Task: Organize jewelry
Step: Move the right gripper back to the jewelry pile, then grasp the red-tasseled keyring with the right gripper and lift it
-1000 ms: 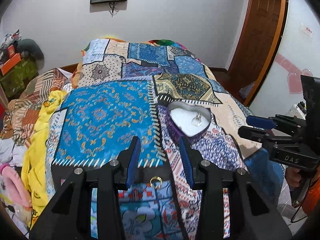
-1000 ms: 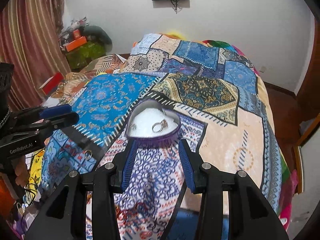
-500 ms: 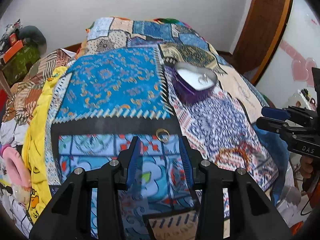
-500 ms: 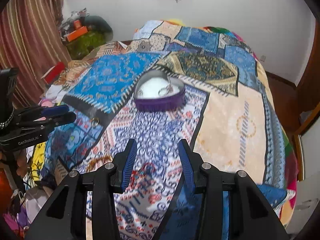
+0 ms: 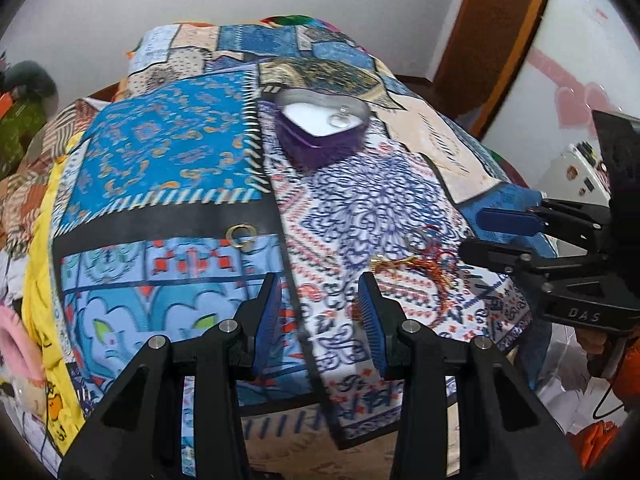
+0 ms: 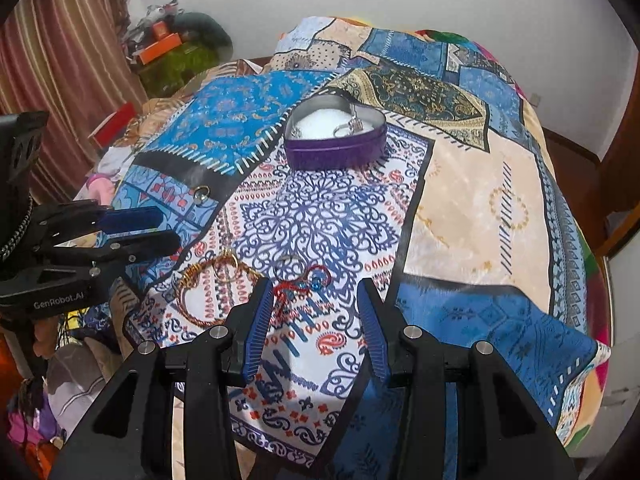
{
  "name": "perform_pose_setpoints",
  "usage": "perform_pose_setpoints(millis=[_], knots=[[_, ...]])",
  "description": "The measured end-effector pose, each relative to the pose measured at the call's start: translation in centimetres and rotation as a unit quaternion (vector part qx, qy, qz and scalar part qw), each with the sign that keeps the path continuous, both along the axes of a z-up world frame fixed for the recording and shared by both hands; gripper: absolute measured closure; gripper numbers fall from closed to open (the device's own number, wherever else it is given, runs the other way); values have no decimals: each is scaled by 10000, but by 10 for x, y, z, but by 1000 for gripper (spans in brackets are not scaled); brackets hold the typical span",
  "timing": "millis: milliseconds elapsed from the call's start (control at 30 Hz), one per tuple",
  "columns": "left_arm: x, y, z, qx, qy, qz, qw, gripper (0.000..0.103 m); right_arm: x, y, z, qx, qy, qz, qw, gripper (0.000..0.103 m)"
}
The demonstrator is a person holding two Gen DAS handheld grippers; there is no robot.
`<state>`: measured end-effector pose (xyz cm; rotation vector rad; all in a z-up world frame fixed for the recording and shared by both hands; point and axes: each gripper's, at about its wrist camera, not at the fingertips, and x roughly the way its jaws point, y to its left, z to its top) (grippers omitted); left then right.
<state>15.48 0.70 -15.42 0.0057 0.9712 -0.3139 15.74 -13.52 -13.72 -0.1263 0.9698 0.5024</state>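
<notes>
A purple heart-shaped box [image 5: 322,128] with white lining stands on the patchwork bedspread and holds rings [image 6: 349,127]. A gold ring [image 5: 240,235] lies left of it on the bedspread; it also shows in the right wrist view [image 6: 202,193]. A gold bangle [image 6: 208,288], a silver ring [image 6: 289,264] and a red thread piece with a blue bead [image 6: 304,282] lie near the bed's front edge. My left gripper [image 5: 318,300] is open and empty, above the front edge. My right gripper [image 6: 314,308] is open and empty, just before the red thread piece.
The bedspread [image 6: 472,216] covers a bed that drops off at the front and sides. Clutter and a striped curtain [image 6: 68,64] stand at the left. A wooden door [image 5: 496,20] is at the right. A screen hangs on the far wall.
Both grippers have pulled back toward the bed's front edge, so the heart box looks farther away. The bangle, silver ring and red thread piece have come into view.
</notes>
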Motion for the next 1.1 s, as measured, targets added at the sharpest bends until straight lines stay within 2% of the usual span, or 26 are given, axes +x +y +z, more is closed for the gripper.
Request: perform_pose_setpoints(millis=[233,433,633,700,767,967,1100], knots=[[6,-19,-5,-18,98,-228,9997,64,0,-5,-8,11,147,-4,9999,63],[12,-28,-9,-56,103,-315,9994,64,0,-6,-6,-1,8,32,10000,63],[19,-34,-7,-115,23,-342,9993,75,2,-2,-8,120,86,101,9998,63],[21,-35,-9,-130,59,-348,9993,83,2,-1,-9,151,105,138,9997,63],[22,-36,-11,-133,85,-356,9992,86,2,1,-9,192,133,178,9996,63],[21,-37,-14,-145,46,-307,9994,88,0,8,-16,228,227,314,9990,63],[21,-36,-15,-215,85,-265,9994,89,-2,11,-17,182,127,330,9992,65]])
